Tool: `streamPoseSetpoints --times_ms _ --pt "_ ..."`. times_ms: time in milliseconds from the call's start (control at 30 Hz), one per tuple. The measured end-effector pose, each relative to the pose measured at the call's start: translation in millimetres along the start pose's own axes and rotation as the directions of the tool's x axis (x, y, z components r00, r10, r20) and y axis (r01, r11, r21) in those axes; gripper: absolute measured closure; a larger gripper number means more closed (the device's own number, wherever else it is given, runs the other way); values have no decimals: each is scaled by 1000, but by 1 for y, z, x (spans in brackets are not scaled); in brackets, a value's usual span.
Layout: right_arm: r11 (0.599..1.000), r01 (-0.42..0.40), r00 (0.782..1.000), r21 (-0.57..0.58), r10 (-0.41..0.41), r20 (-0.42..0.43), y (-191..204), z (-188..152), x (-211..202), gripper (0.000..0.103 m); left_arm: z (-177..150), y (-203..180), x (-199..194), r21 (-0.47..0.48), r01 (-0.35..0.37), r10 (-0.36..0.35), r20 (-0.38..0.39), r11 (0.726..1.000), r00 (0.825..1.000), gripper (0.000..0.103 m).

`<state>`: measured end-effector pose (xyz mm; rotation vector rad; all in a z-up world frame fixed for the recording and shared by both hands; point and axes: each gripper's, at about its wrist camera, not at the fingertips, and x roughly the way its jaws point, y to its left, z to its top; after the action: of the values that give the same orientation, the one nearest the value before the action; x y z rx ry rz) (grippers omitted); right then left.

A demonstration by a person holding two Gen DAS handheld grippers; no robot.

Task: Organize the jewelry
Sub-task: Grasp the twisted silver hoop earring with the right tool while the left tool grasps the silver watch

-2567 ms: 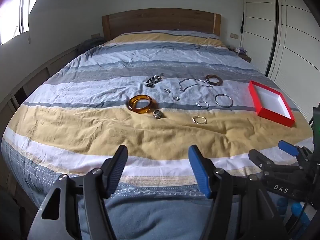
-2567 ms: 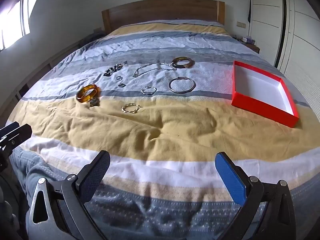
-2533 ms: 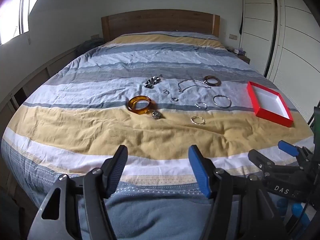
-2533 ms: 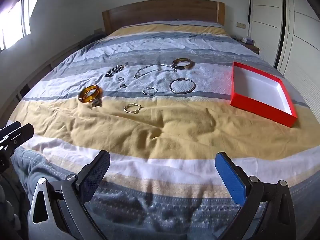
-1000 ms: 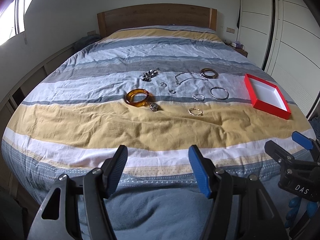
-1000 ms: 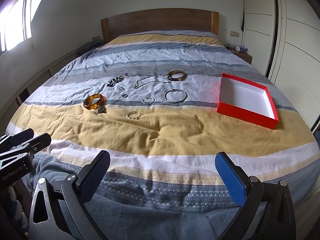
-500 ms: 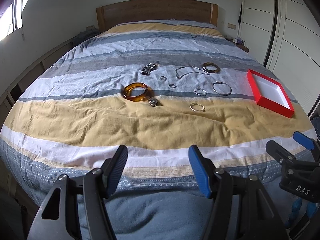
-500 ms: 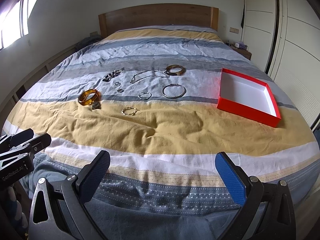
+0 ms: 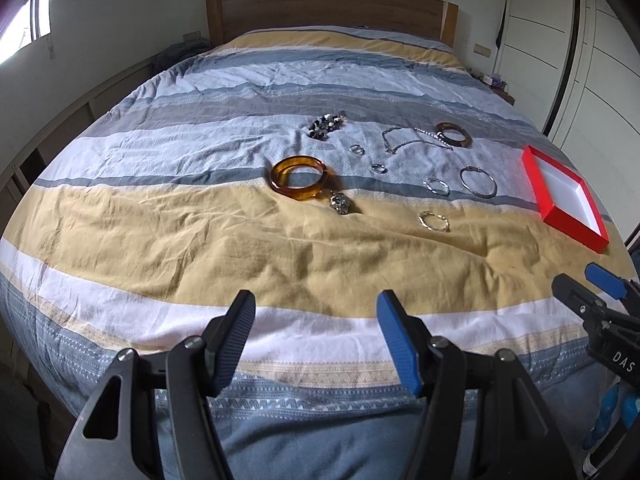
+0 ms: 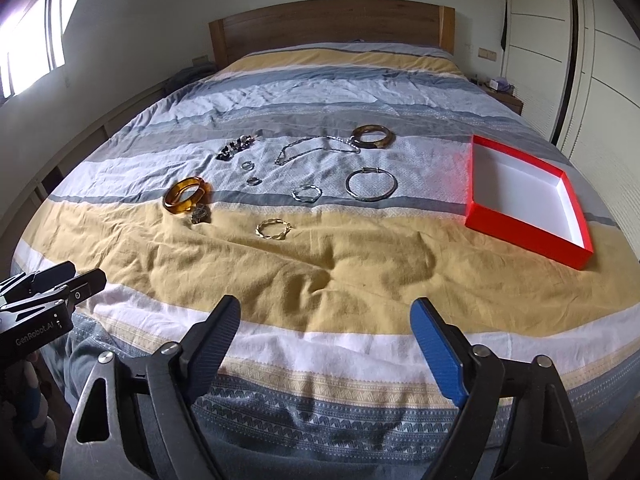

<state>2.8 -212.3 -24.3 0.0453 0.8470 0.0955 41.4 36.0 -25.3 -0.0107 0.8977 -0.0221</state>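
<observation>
Both grippers' jaws gape empty over the bed's near edge, right gripper just narrowing.

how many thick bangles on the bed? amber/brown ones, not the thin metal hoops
2. Amber bangle left, beside a small charm; brown bangle farther back, at the chain's end. None seems hidden.

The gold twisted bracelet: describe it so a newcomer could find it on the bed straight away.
Start at the red box on the striped bed cover, then look left along the yellow band. The gold twisted bracelet lies there alone, nearer the foot of the bed than the other jewelry. Unlike the silver twisted bracelet just beyond it, it is gold.
</observation>
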Motion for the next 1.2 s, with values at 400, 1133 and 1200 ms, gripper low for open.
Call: streamPoseSetpoints --times_ms 400,1133,1200 --pt "981 -185 979 -55 180 -94 21 46 93 43 54 9 77 -25 67 -68 -43 997 997 42" --pt "947 -312 936 -81 292 -194 27 61 184 54 76 -19 177 -41 27 -33 -129 999 991 44" --pt "944 -318 935 -89 297 -193 30 62 185 54 76 -21 179 -34 11 -16 -126 999 992 49"
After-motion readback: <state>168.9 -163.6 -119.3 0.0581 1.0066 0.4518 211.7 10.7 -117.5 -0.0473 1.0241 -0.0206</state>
